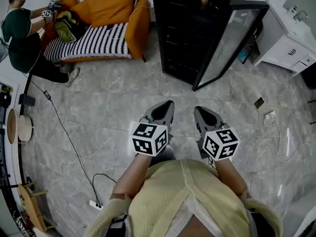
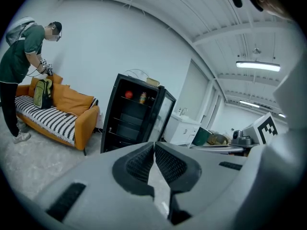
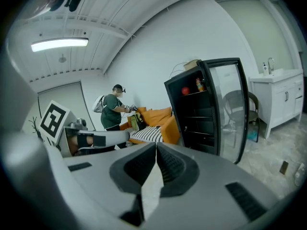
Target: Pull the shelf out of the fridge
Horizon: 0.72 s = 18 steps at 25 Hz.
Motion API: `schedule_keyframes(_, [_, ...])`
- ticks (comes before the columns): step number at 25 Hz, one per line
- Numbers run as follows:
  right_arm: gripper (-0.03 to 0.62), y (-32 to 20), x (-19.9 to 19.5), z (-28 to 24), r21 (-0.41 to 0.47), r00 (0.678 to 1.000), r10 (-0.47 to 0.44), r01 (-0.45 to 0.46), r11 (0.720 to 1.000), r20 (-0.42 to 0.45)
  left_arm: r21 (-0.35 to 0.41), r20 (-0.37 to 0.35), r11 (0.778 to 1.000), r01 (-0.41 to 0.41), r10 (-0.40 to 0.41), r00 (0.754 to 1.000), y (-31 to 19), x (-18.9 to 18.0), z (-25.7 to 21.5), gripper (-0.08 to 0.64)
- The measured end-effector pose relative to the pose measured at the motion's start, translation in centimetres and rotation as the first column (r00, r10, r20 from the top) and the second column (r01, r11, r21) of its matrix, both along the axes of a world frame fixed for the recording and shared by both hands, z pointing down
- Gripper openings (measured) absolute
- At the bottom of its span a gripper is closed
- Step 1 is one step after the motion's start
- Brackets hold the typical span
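A tall black fridge (image 1: 190,31) stands at the far side of the room with its glass door (image 1: 232,43) swung open to the right. Dark shelves (image 2: 125,121) show inside it, with a red item and a bottle on the top one. My left gripper (image 1: 167,106) and right gripper (image 1: 198,112) are held side by side over the floor, well short of the fridge, both shut and empty. In the left gripper view the left gripper (image 2: 154,145) points toward the fridge (image 2: 132,114). The right gripper (image 3: 156,146) points at the fridge (image 3: 204,107) too.
An orange sofa (image 1: 98,28) with a striped cushion stands left of the fridge, and a person (image 1: 22,38) bends over it. White cabinets (image 1: 286,43) stand at the right. A cable and power strip (image 1: 94,204) lie on the marble floor at the left.
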State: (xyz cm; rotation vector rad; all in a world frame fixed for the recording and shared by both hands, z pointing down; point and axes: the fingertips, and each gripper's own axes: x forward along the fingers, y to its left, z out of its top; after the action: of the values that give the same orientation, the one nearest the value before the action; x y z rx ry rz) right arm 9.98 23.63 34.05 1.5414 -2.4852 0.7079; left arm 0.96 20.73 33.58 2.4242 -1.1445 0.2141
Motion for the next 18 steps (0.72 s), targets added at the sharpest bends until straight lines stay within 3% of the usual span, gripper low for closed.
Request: schedule_keyframes(18, [0.031, -7.6, -6.6, -0.1, -0.001, 0.998, 0.054, -0.054, 0.999, -0.029, 0.000, -0.017, 0.998, -0.056, 0.056, 0.998, -7.3, -7.1, 0.4, 0.029])
